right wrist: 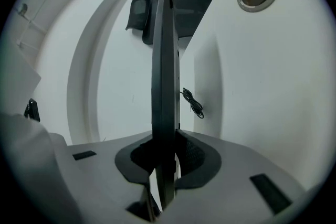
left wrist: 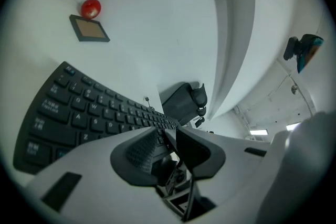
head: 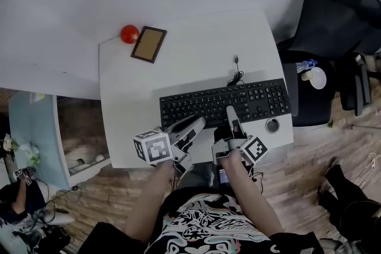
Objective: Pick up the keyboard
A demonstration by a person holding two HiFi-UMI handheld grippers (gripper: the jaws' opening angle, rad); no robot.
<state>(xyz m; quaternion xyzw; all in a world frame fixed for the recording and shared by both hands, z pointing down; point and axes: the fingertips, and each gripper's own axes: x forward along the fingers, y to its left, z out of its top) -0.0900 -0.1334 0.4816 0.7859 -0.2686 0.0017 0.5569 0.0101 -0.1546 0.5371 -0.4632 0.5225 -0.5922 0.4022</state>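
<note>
We have the keyboard (head: 223, 103) by its near long edge on the counter (head: 178, 62). The right gripper (head: 231, 113) jaws pinch it mid-length and the left gripper (head: 195, 125) jaws clamp it further left. Its long axis runs across us, so its right half will likely sag.

black keyboard (head: 225, 102), near edge gripped

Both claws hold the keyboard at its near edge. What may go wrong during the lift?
The left claw and right claw pinch only the near edge of the keyboard, so it may sag or slip. Its loose cable lies on the table and may drag or snag. The round disc by its right end could be knocked off.
</note>
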